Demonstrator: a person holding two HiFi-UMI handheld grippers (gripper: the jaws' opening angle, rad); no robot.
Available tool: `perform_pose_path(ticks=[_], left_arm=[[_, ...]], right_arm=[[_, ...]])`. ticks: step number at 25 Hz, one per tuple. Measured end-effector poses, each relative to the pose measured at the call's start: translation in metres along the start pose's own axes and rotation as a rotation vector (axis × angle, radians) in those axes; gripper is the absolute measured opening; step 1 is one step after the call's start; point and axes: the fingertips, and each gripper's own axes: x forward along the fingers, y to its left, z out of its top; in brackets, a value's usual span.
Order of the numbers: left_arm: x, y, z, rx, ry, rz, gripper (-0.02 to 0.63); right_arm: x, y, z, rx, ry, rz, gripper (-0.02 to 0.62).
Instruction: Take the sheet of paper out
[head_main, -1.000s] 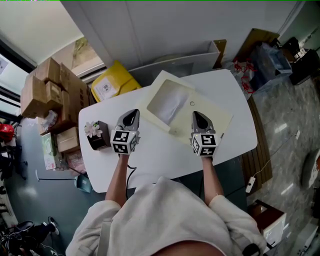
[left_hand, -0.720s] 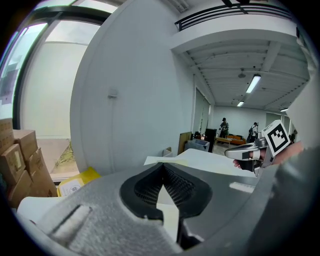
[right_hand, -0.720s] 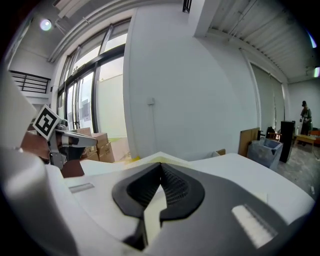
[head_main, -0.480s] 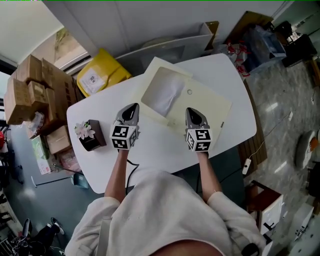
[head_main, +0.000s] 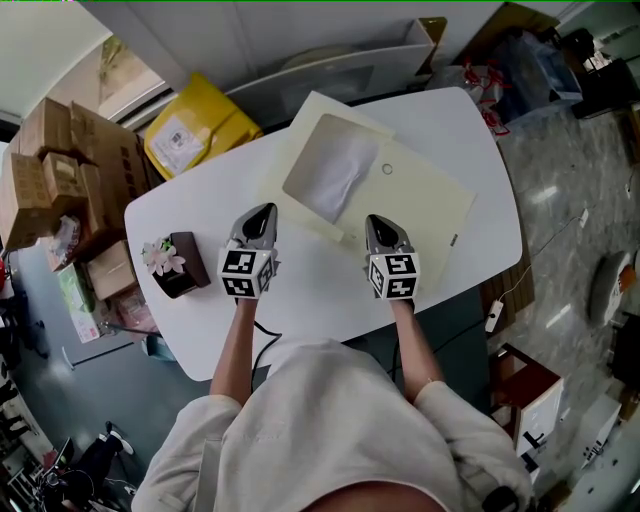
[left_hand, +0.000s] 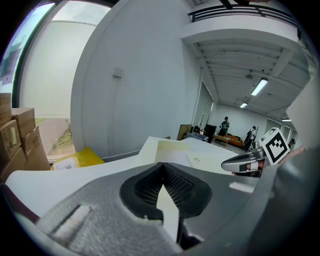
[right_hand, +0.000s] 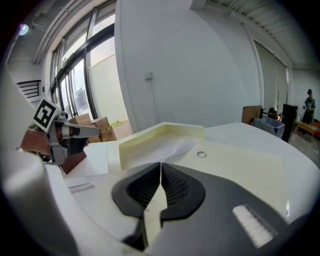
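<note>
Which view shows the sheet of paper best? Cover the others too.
The head view: the sheet of paper lies fully visible from above inside the cream folder. The right gripper view shows it foreshortened; the left gripper view shows only a sliver.

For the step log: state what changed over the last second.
Both grippers sank a little toward the table, the left gripper over bare tabletop and the right gripper over the folder's near edge. Nothing was taken hold of or let go. Both jaws stay shut and empty, and the paper lies in the folder as before.
</note>
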Motion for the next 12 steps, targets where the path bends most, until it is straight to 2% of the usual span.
perform_pose_path(ticks=[12], left_arm=[[0.009, 0.007, -0.024, -0.021, 0.046, 0.0, 0.005]], right_arm=[[0.025, -0.001, -0.02, 0.048, 0.064, 0.011, 0.006]])
